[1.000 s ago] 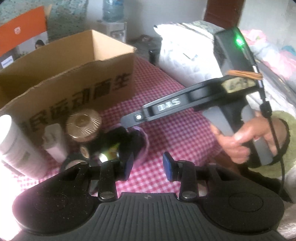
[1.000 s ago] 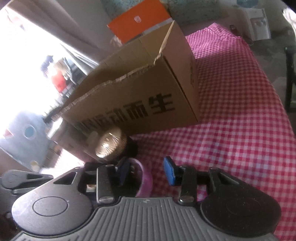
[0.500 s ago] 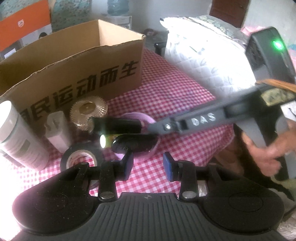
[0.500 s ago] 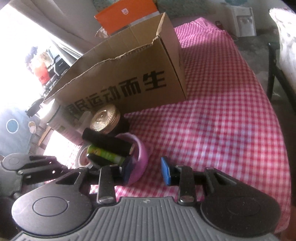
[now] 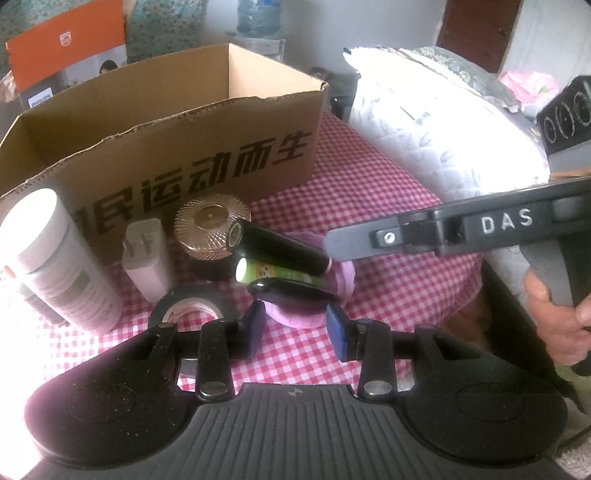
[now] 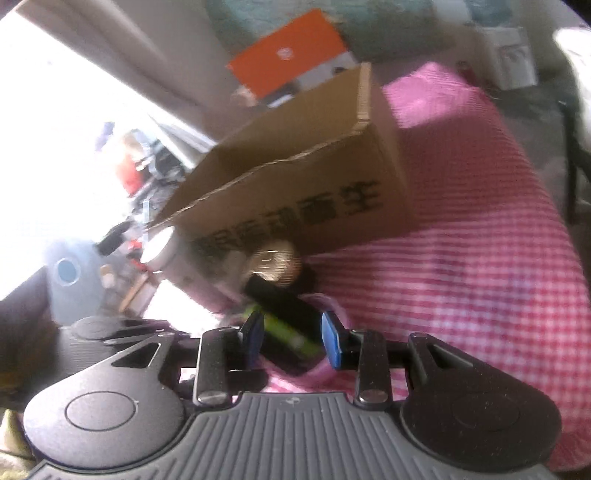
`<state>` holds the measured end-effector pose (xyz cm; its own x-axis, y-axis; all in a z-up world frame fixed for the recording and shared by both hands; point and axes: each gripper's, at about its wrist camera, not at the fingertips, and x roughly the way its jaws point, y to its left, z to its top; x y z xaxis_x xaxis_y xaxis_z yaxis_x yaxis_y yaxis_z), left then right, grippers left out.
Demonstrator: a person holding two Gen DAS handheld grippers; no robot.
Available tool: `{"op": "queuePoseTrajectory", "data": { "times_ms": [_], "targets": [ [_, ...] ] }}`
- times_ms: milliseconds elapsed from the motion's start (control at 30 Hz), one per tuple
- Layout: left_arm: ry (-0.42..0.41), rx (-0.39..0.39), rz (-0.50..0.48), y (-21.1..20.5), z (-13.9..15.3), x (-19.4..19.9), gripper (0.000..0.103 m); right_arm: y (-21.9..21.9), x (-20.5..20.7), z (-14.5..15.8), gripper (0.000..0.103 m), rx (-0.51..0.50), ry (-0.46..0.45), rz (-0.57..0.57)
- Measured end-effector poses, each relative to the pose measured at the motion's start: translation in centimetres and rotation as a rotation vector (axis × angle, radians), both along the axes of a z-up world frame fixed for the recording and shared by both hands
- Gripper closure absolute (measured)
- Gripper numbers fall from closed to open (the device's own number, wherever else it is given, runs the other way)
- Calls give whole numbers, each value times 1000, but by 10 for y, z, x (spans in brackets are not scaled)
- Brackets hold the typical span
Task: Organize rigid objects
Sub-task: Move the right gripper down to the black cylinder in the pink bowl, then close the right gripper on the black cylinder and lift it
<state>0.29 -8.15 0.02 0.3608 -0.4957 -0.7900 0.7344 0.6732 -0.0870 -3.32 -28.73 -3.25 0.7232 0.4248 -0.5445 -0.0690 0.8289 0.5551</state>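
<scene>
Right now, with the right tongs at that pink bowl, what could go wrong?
1. The black cylinder lies atop the green tube in the pink bowl; lifting one may roll the other out.
2. The right tongs straddle both, so they might pinch two.
3. The gold-lidded jar sits close behind and could get bumped.

Bright light pours in from a window (image 6: pixel 55 122). A white quilted pillow (image 5: pixel 436 129) and a brown door (image 5: pixel 476 33) sit behind.
</scene>
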Motion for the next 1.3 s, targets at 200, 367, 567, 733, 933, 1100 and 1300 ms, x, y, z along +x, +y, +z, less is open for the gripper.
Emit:
{"op": "queuePoseTrajectory", "data": {
  "times_ms": [200,367,567,733,933,1100,1300],
  "targets": [
    [-28,37,-11,-2,-6,-2,67,24,14,3,66,-50,-17,145],
    [-36,57,-17,-1,-9,-4,67,35,27,2,66,-126,-6,213],
    [-49,76,-30,-2,-10,-6,67,47,35,-1,73,-230,-28,278],
    [-62,70,-21,1,-7,-5,67,40,33,0,85,-224,-57,273],
    [-85,41,-16,1,1,-1,67,7,25,-3,91,-45,-87,195],
    [-98,42,-32,-9,0,1,67,-10,15,-10,91,46,-94,131],
    [-91,64,-16,-18,-3,7,68,-17,16,-13,90,95,-61,84]
  ]
}}
